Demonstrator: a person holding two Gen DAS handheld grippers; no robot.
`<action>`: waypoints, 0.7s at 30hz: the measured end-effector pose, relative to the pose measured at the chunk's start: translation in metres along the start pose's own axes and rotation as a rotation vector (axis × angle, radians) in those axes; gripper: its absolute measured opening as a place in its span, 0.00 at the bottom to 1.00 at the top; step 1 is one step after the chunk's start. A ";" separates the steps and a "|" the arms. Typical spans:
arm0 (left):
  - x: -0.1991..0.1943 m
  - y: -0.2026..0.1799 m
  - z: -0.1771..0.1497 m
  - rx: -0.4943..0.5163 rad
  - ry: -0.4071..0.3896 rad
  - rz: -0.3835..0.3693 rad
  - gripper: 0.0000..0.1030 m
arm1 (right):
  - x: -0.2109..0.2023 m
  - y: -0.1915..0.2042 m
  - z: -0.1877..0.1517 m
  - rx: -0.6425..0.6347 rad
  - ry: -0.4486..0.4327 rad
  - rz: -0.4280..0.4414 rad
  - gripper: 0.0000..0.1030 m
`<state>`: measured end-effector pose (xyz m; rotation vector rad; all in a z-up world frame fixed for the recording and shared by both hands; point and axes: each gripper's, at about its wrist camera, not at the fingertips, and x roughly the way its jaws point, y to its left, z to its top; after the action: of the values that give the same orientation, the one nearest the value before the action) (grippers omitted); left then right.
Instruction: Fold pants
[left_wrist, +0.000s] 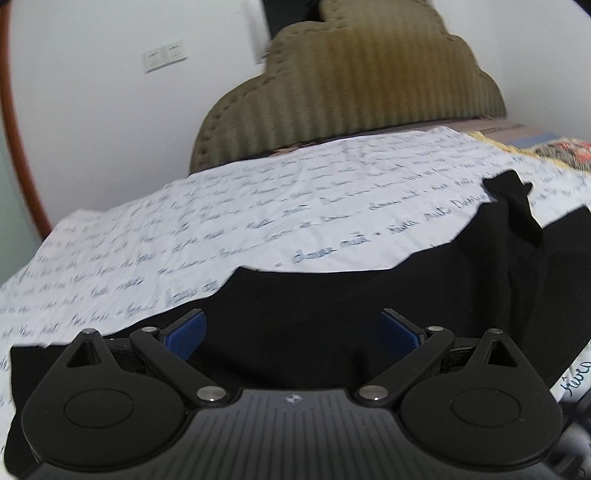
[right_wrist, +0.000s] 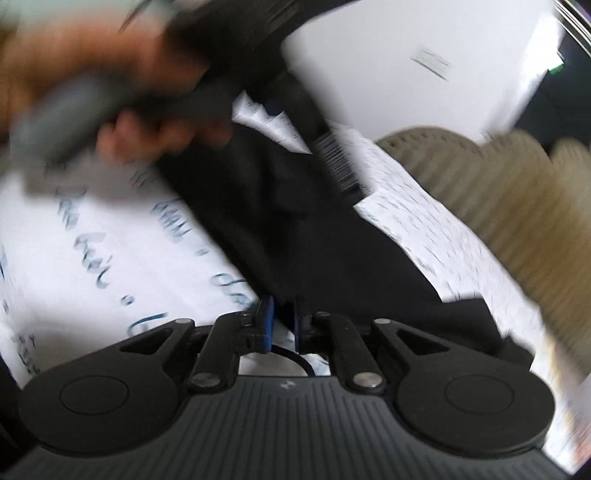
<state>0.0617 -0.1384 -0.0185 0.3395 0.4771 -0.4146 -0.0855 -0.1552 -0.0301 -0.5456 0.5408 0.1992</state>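
On a bed's script-printed sheet (left_wrist: 258, 206) lie black pants (left_wrist: 332, 295). The left gripper (left_wrist: 291, 334) gapes empty above them; the right gripper (right_wrist: 282, 321), nearly closed, apparently pinches fabric mid-fold. Next, the left needs an edge.

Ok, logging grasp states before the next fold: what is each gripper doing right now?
Left gripper: open, over the black pants, gripping nothing.
Right gripper: nearly closed on an edge of the pants.
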 end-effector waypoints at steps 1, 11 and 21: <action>0.004 -0.007 0.000 0.016 -0.009 -0.017 0.97 | -0.006 -0.014 -0.002 0.062 -0.008 -0.011 0.07; 0.040 -0.030 -0.023 0.052 0.021 -0.083 0.98 | 0.018 -0.212 -0.038 0.677 0.038 -0.396 0.29; 0.049 -0.020 -0.024 0.000 0.049 -0.149 1.00 | 0.126 -0.319 -0.046 0.794 0.213 -0.487 0.40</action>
<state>0.0831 -0.1611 -0.0671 0.3157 0.5524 -0.5522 0.1023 -0.4435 0.0093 0.0918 0.6242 -0.5310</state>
